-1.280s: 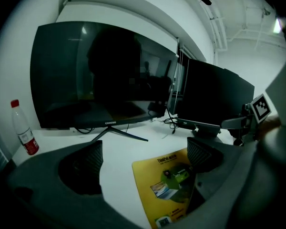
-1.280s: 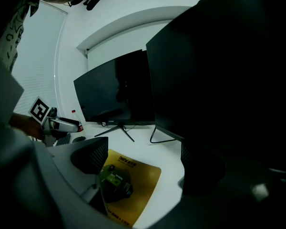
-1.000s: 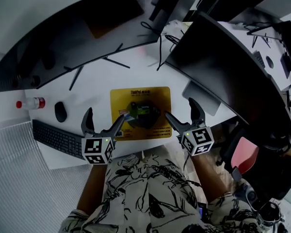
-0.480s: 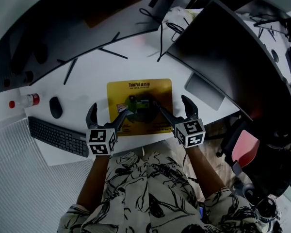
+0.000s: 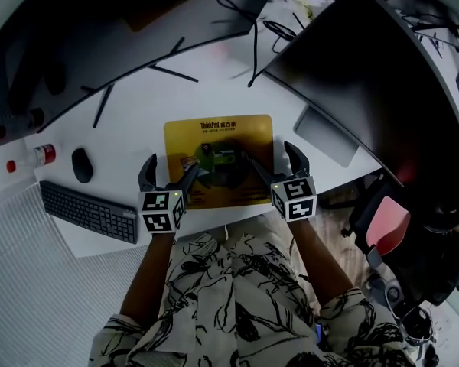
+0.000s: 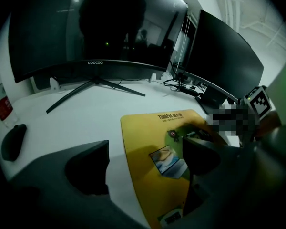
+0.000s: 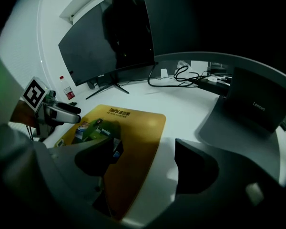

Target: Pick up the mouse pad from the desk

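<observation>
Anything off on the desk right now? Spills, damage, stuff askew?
Nothing spilled or damaged. The yellow mouse pad lies flat on the desk. Only oddity: the mouse sits off it, on bare desk near the keyboard.

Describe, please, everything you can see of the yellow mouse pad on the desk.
The mouse pad is a thin yellow rectangle with rounded corners, lying flat on the white desk near its front edge. Dark ThinkPad lettering runs along its far edge; a green-and-dark graphic with a small laptop picture fills the middle. The left gripper straddles its left edge, the right gripper its right; their open jaws have just been closing, not yet pinching it.
</observation>
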Motion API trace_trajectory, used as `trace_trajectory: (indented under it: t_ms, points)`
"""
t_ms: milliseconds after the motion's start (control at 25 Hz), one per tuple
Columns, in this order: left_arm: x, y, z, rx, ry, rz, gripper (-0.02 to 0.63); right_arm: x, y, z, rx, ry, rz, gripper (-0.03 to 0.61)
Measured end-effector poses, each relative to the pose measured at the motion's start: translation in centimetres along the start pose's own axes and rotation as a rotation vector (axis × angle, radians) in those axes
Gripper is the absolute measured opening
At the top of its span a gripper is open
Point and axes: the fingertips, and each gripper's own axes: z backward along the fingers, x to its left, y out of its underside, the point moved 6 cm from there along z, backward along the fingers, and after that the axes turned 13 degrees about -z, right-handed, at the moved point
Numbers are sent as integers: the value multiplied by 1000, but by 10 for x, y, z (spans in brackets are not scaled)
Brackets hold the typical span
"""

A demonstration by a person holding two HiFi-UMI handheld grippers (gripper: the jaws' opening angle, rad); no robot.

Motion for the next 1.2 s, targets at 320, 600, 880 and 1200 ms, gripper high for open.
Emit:
trace_trajectory:
  t_ms: [320,600,880,1200]
  points:
    - [2,8,-11,59,-20,-1,425,-2,5,-8,4,49,23,334]
    - [3,7,-12,106,-90,-54,367,-3,6,-7,-11,87,51,293]
    - [-2,6,-12,110,-93,-52,328,2,8,-7,3,94,38,252]
    - [-8,4,-12,131,-93,-43,272,8,8,-8,12,88,29,190]
